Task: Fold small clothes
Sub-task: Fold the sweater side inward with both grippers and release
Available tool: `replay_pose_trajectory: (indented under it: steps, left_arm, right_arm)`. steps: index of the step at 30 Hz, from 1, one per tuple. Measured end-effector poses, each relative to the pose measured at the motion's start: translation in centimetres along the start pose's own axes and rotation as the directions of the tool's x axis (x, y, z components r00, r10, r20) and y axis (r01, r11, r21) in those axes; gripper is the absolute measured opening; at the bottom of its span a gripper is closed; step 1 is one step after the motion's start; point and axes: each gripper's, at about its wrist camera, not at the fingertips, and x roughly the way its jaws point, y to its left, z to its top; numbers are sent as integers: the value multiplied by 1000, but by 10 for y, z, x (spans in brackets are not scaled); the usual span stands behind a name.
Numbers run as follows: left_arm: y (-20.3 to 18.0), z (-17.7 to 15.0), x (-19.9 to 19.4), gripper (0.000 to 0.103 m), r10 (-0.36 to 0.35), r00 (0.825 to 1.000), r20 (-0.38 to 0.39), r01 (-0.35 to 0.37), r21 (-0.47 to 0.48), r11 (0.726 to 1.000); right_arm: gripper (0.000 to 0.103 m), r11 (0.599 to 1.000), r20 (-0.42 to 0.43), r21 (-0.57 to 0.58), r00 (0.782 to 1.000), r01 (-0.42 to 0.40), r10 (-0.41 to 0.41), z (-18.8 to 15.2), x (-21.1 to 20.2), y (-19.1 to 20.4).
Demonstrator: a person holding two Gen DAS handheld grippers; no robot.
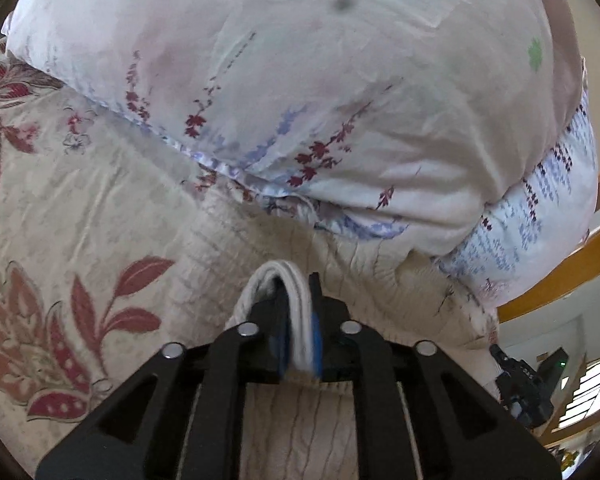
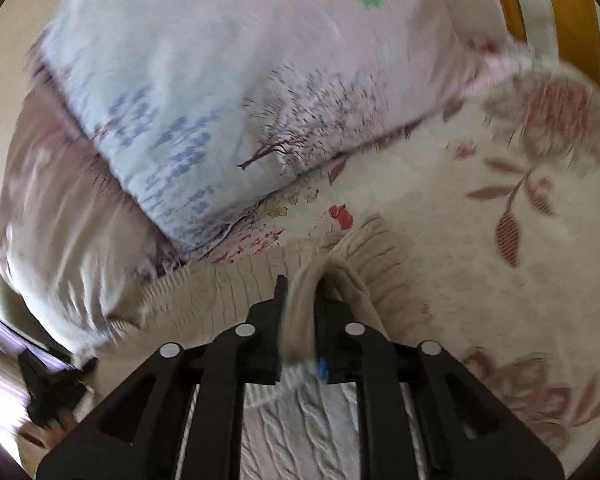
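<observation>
Along the left edge of the left wrist view runs the floral bedspread, cream with dark red leaves. Toward the middle, low in the frame, the left gripper has its jaws drawn narrow onto a bunched fold of the cream knit garment, whose ribbed edge arches up between the fingers. Behind it, filling the upper centre and right, sits a plump pillow printed with small red and lilac sprigs. At the lower right edge the other gripper shows, dark and small.

Over in the right wrist view, which is motion-blurred, the same pillow fills the upper left. At lower centre the right gripper is likewise pinched narrow on a fold of the garment, its ribbed hem fanning out just right of the fingers. The bedspread stretches away to the right.

Both grips appear to hold one edge of the garment, so the step in hand is probably carrying that edge over to make a fold. Doing it well likely means keeping the two grippers level and evenly spaced so the knit stays taut, laying the edge down squarely, and staying clear of the pillow close ahead.
</observation>
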Motion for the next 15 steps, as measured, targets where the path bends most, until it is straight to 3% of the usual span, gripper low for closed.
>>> replay_pose_trajectory:
  steps: [1, 6, 9, 12, 15]
  left_arm:
    - [-1, 1, 0, 21, -10, 1000, 3, 10, -3, 1000]
    - [-4, 5, -20, 55, -29, 997, 78, 28, 11, 1000]
    - [-4, 4, -35, 57, -7, 995, 103, 4, 33, 999]
    - [-1, -6, -48, 56, 30, 995, 92, -37, 82, 996]
    - [2, -21, -57, 54, 72, 994, 79, -83, 142, 986]
  right_arm:
    - [25, 1000, 4, 3, 1000, -12, 12, 1, 0, 2]
    - [61, 999, 77, -44, 997, -23, 26, 1, -17, 10]
    - [62, 999, 104, -52, 994, -11, 16, 0, -35, 4]
    - [61, 995, 102, -87, 994, 53, -44, -7, -49, -4]
    - [49, 989, 73, -126, 995, 76, -67, -20, -59, -13]
